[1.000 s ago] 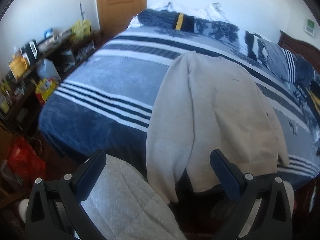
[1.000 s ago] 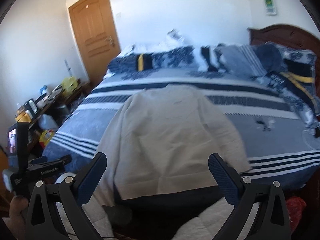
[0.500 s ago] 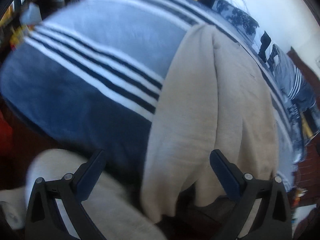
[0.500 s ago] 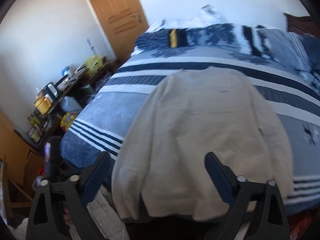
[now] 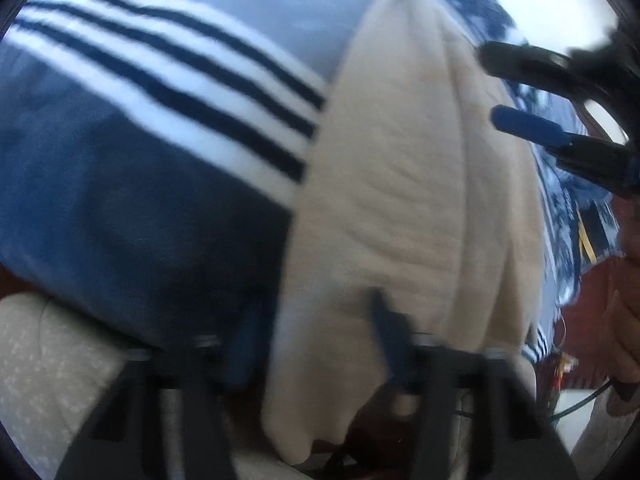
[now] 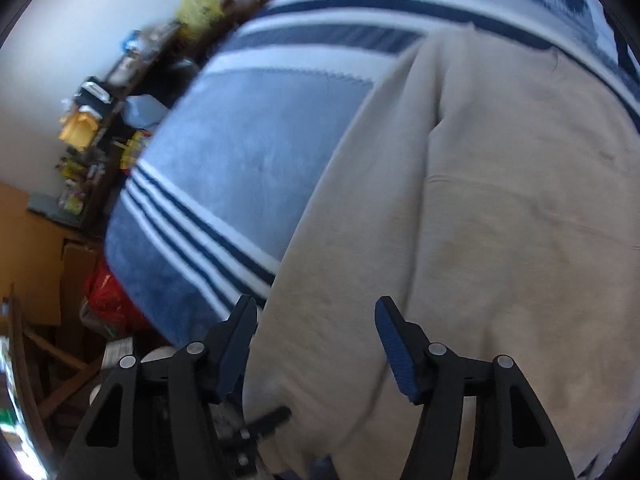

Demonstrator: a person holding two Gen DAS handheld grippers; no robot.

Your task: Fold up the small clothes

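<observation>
A cream sweater (image 6: 480,208) lies spread on a bed covered by a blue blanket (image 6: 256,160) with white and navy stripes. In the right wrist view the sweater fills the right and centre of the frame, its near end draping over the bed's edge at the bottom, with one long sleeve (image 6: 360,184) running down its left side beside the striped band of the blanket.

The right gripper (image 6: 316,344) sits at the lower centre of its own view with its blue-padded fingers (image 6: 394,344) parted, the sleeve's lower end and the sweater's near edge lying between them; the frame does not show whether the pads touch the cloth. In the left wrist view the same gripper (image 5: 520,92) enters from the upper right, fingers apart, above the sweater (image 5: 400,208).

The left gripper (image 5: 316,336) is at the lower centre of its own blurred view. Its fingers stand on either side of the hanging sleeve end (image 5: 304,392), with a gap between them, but the blur hides whether they are pressing the fabric.

At the left of the right wrist view, a cluttered shelf (image 6: 104,112) stands against the white wall, with a red bag (image 6: 108,300) low beside the bed. A pale quilted fabric (image 5: 52,380) fills the lower left of the left wrist view.
</observation>
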